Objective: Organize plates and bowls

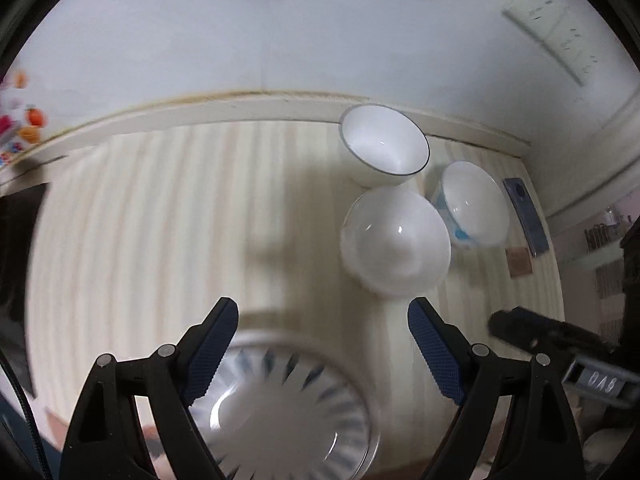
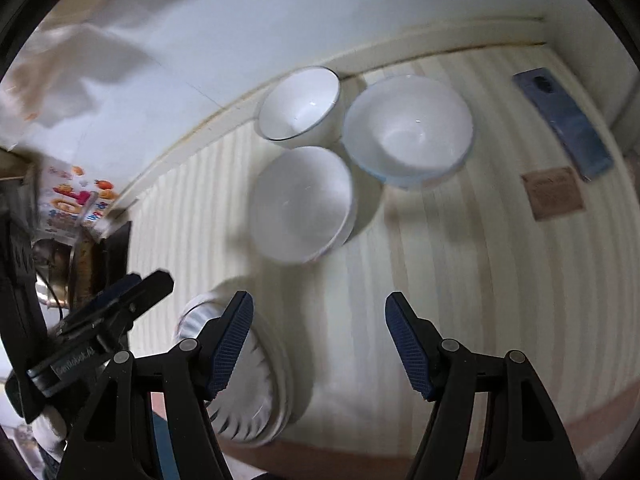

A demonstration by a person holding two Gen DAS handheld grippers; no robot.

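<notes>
Three white bowls stand close together on the striped cloth: a dark-rimmed bowl [image 1: 384, 140] [image 2: 300, 104] by the wall, a plain white bowl [image 1: 396, 240] [image 2: 302, 204] in front of it, and a blue-patterned bowl [image 1: 474, 204] [image 2: 408, 128] beside them. A plate [image 1: 288, 400] [image 2: 256, 392] with blue radial marks lies near the table's front edge. My left gripper [image 1: 320, 320] hangs open above the plate, with nothing gripped. My right gripper [image 2: 320, 308] is open over bare cloth just right of the plate, short of the bowls. Each gripper shows at the edge of the other's view.
A dark blue phone [image 1: 526, 216] [image 2: 564, 120] and a small brown card [image 1: 518, 262] [image 2: 554, 192] lie right of the bowls. A colourful package [image 2: 76, 200] stands at the left, next to dark clutter. The white wall closes off the table's far side.
</notes>
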